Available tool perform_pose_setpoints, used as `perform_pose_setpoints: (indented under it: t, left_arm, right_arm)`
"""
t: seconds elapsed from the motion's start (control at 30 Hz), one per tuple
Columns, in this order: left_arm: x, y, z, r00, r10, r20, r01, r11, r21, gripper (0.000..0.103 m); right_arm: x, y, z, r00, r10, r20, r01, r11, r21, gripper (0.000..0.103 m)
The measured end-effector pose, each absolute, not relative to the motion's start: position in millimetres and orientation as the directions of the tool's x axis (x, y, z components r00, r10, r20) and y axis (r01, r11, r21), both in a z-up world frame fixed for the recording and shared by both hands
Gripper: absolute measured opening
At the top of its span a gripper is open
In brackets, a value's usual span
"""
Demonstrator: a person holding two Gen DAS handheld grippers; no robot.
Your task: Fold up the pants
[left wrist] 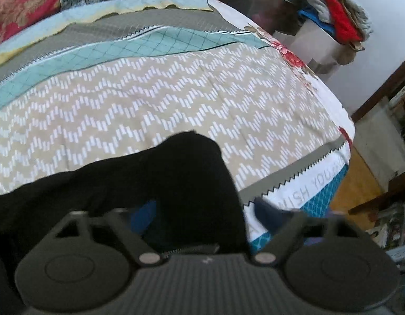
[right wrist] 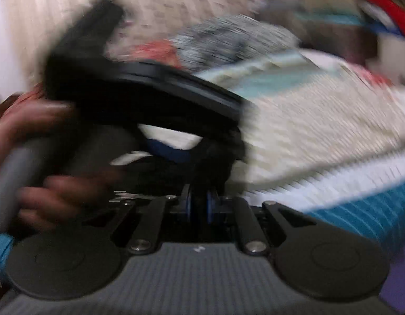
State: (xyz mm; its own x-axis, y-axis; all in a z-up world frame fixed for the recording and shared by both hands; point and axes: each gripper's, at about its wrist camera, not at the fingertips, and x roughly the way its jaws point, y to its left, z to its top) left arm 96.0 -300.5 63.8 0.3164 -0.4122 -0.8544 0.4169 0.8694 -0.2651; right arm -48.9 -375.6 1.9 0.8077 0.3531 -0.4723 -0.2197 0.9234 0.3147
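The black pants (left wrist: 155, 176) lie bunched on the zigzag-patterned bedspread (left wrist: 176, 92), rising from the lower left into my left gripper (left wrist: 206, 218). Black cloth fills the gap between its blue pads (left wrist: 143, 216), so the gripper stands shut on the pants. The right wrist view is badly blurred. There my right gripper (right wrist: 199, 206) has its blue pads (right wrist: 189, 206) nearly together, with dark cloth of the pants (right wrist: 218, 152) pinched between them. A hand (right wrist: 52, 191) on a grey handle (right wrist: 16, 168) holds the other device close at the left.
Patterned pillows (left wrist: 24, 2) lie at the head of the bed. A pile of red, blue and grey clothes (left wrist: 336, 18) sits on a white box beyond the bed's right edge. Wooden floor (left wrist: 357, 183) shows past the bed's corner.
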Motion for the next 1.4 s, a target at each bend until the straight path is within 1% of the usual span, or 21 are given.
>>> perform_pose_setpoints:
  t: [0.03,0.07,0.13,0.17,0.2,0.27,0.33,0.37,0.47,0.53,0.6,0.8,1.07,1.1,1.13,1.17,1.23,1.27,1.3,1.33,1.4]
  left_arm:
    - [95.8,-293.9,67.2,0.325,-0.398,-0.858,0.407,0.878,-0.253,0.01]
    - [96.6,-281.7,71.3,0.333,-0.409,-0.85,0.386,0.881,-0.272,0.01]
    - [97.7,-249.3,80.6,0.351,-0.459,-0.816,0.338,0.875,-0.347,0.01]
    - [97.2,-234.0,83.8,0.359,-0.466,-0.809,0.31,0.877,-0.367,0.01]
    - [96.5,-219.0,86.8,0.367,-0.475,-0.8,0.289,0.876,-0.387,0.01]
    - [94.2,-189.6,92.6,0.375,-0.502,-0.78,0.262,0.864,-0.43,0.01]
    - [90.8,-163.1,98.5,0.386,-0.517,-0.764,0.235,0.856,-0.46,0.01]
    - [90.4,-150.9,101.2,0.387,-0.528,-0.756,0.228,0.849,-0.476,0.01]
    - [84.5,-119.1,110.6,0.422,-0.533,-0.733,0.222,0.845,-0.487,0.01]
    - [80.1,-98.1,116.4,0.45,-0.545,-0.708,0.214,0.835,-0.507,0.01]
    - [75.7,-76.1,121.9,0.474,-0.554,-0.685,0.204,0.826,-0.526,0.01]
    - [56.5,-17.7,123.8,0.532,-0.508,-0.678,0.166,0.847,-0.505,0.01]
    - [42.5,41.4,84.0,0.552,-0.422,-0.719,0.032,0.873,-0.488,0.01]
    - [42.4,44.8,77.9,0.548,-0.411,-0.729,0.017,0.876,-0.481,0.011]
    - [42.0,47.4,70.8,0.539,-0.394,-0.744,-0.005,0.882,-0.471,0.016]
    - [40.2,50.4,63.8,0.528,-0.375,-0.761,-0.034,0.887,-0.461,0.018]
    - [34.7,56.5,52.5,0.512,-0.37,-0.775,-0.073,0.881,-0.468,0.033]
    - [30.7,59.4,49.2,0.514,-0.375,-0.771,-0.078,0.875,-0.478,0.038]
    - [25.8,61.5,47.1,0.521,-0.378,-0.766,-0.082,0.87,-0.486,0.049]
    - [19.4,63.8,46.0,0.528,-0.38,-0.759,-0.083,0.867,-0.492,0.052]
    - [6.8,66.8,46.7,0.539,-0.387,-0.748,-0.073,0.863,-0.5,0.052]
  right_arm:
    - [-53.1,-362.4,7.3,0.807,0.367,-0.463,-0.264,0.925,0.272,0.013]
    - [-57.4,-351.0,10.8,0.814,0.355,-0.46,-0.286,0.934,0.214,0.015]
    - [-63.4,-339.9,11.4,0.839,0.329,-0.434,-0.289,0.944,0.158,0.024]
    - [-68.0,-338.6,9.9,0.85,0.327,-0.412,-0.279,0.944,0.174,0.047]
    - [-70.6,-339.1,7.8,0.854,0.325,-0.407,-0.265,0.944,0.196,0.058]
    - [-70.2,-332.1,2.5,0.837,0.336,-0.431,-0.271,0.94,0.207,0.055]
    - [-69.7,-317.9,-2.0,0.815,0.351,-0.462,-0.285,0.936,0.208,0.021]
    - [-71.4,-310.8,-1.5,0.807,0.368,-0.463,-0.295,0.929,0.224,0.018]
    - [-80.1,-295.8,14.7,0.817,0.421,-0.393,-0.331,0.902,0.278,0.017]
    - [-85.3,-279.8,26.8,0.823,0.441,-0.359,-0.372,0.895,0.246,0.017]
    - [-85.9,-259.8,32.0,0.81,0.468,-0.353,-0.418,0.884,0.21,0.017]
    - [-78.7,-212.5,33.3,0.727,0.553,-0.407,-0.537,0.827,0.165,0.018]
    - [-72.8,-162.2,19.3,0.617,0.592,-0.519,-0.62,0.771,0.142,0.019]
    - [-68.7,-156.5,15.7,0.599,0.59,-0.542,-0.629,0.765,0.138,0.022]
    - [-67.5,-150.5,11.5,0.581,0.588,-0.563,-0.639,0.758,0.132,0.023]
    - [-68.8,-144.4,7.1,0.568,0.582,-0.581,-0.646,0.753,0.122,0.029]
    - [-71.0,-137.5,0.7,0.536,0.579,-0.614,-0.673,0.732,0.102,0.039]
    - [-73.6,-137.7,1.7,0.521,0.59,-0.616,-0.686,0.72,0.109,0.05]
    - [-80.0,-138.7,4.6,0.501,0.612,-0.612,-0.702,0.701,0.126,0.067]
    - [-82.8,-142.6,9.3,0.462,0.651,-0.602,-0.728,0.667,0.162,0.073]
    - [-94.8,-154.0,21.0,0.421,0.723,-0.548,-0.767,0.606,0.21,0.075]
